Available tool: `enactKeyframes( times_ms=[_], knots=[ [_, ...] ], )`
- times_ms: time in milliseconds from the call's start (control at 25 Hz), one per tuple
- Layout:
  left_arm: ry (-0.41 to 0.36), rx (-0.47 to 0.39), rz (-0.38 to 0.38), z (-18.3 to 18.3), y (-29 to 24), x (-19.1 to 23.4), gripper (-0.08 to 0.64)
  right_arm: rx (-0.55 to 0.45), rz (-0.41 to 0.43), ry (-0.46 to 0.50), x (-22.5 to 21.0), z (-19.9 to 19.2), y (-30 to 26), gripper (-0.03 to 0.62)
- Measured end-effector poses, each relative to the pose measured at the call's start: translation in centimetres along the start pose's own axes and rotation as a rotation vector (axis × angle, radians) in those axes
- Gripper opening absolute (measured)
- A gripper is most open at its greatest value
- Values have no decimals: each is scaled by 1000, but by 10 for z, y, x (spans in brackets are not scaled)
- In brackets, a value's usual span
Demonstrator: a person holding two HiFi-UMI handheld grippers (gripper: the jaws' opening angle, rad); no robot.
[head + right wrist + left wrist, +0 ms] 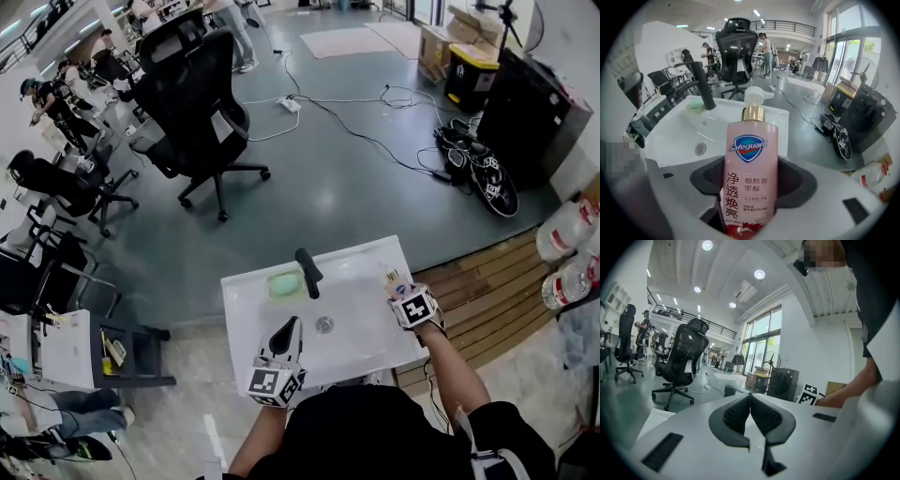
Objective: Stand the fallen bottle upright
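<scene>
- Right gripper [752, 187] clamps the bottle [751, 140], apparently near its base; released tilted on the sink's [783, 123] right rim, it may topple.
- Left gripper [750, 416], closed and empty, gives no support.

Reads "Safeguard" on the blue shield [748, 146] of the pink bottle [750, 173]. Below it, in Chinese: "净透焕亮" and "烟酰胺 果酸".

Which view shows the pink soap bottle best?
The right gripper view: the pink soap bottle fills the centre, label and pump clear, clamped between the jaws. The head view shows only a small sliver beyond the right gripper. The left gripper view does not show it.
</scene>
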State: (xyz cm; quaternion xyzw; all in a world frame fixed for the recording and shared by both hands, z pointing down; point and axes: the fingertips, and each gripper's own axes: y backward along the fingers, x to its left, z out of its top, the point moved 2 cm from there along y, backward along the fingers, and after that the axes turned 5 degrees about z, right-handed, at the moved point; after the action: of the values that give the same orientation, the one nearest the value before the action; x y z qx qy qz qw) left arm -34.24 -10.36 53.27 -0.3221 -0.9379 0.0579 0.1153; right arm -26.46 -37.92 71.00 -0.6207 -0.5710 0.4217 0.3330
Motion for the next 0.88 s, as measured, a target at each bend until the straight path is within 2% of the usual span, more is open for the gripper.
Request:
enactKeyframes(
  times_ms=[160, 560, 880],
  knots=[
    [1, -1, -16, -2, -4, -6, 18, -190, -74, 69, -13, 24, 26, 314],
    [-17, 9, -22, 0, -13, -12, 18, -502, -98, 33, -15, 49, 87, 314],
    [-23, 19, -19, -4, -14, -17, 18, -744, -158, 49, -19, 91, 101, 316]
  ],
)
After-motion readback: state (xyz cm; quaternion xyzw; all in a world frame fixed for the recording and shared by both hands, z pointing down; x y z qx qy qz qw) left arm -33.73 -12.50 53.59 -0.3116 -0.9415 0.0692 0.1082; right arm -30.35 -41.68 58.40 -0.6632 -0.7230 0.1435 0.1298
